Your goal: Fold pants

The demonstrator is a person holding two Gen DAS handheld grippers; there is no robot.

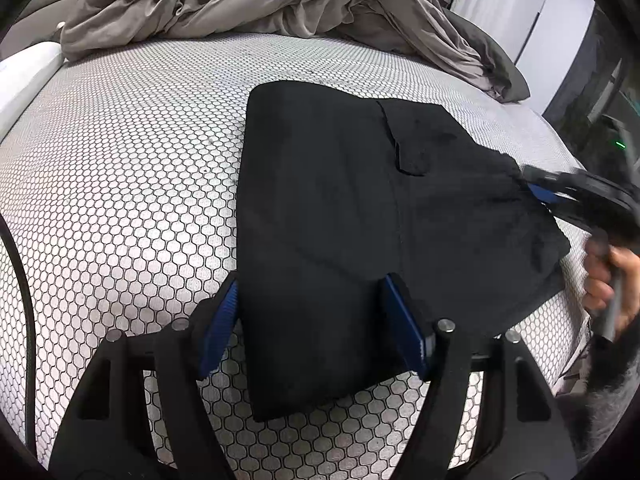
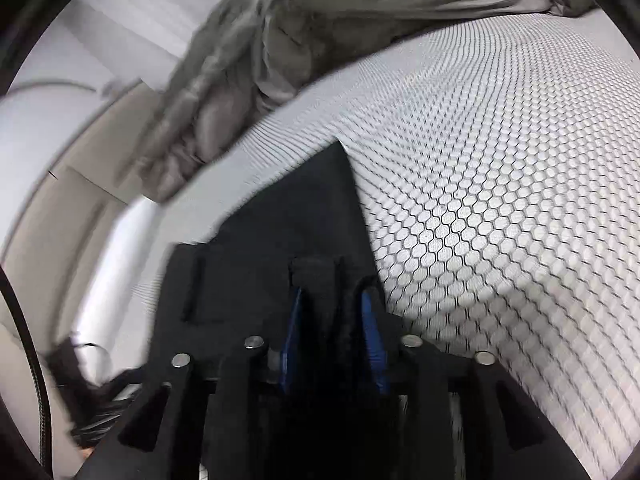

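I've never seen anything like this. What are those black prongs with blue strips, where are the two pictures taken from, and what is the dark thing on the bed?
No robot: a person holds a two-fingered clamp in each hand, each with its own camera. The left gripper stands open, its blue pads either side of folded black pants on a honeycomb-patterned mattress. The right gripper is shut on the pants' edge; it also appears in the left picture. A rumpled grey duvet lies behind.
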